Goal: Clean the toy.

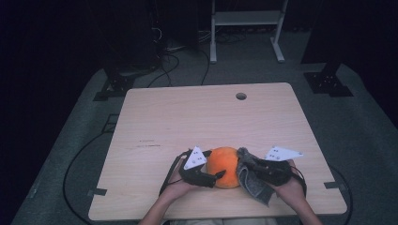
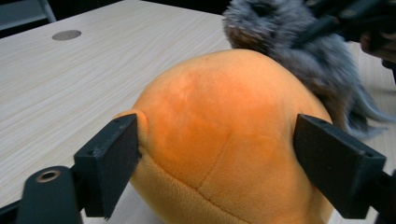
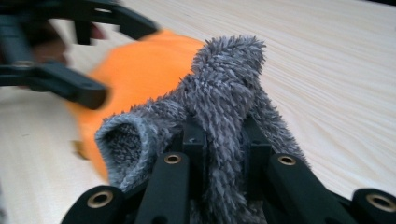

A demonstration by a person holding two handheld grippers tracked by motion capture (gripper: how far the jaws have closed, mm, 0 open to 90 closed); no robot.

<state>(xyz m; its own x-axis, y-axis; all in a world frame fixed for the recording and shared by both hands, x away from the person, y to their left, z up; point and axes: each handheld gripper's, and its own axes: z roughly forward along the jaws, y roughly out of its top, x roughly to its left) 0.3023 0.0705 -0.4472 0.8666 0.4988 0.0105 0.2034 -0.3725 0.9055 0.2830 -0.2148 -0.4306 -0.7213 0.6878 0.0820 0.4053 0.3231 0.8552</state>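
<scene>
Orange plush ball (image 2: 224, 140) sits between the parted left tongs (image 2: 217, 158); right tongs (image 3: 224, 154) clamp grey fuzzy cloth (image 3: 224, 93).

One round orange plush ball (image 1: 224, 167) and one grey fuzzy knitted sock (image 1: 248, 180) lie on one pale wooden bench (image 1: 187, 122). Two black tongs, left (image 1: 217, 176) and right (image 1: 244, 157), work there, one per hand.

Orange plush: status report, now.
Left gripper straddles orange plush, jaws at its sides. Right gripper shut on grey fuzzy cloth, touching the plush. Nothing in the way.
</scene>
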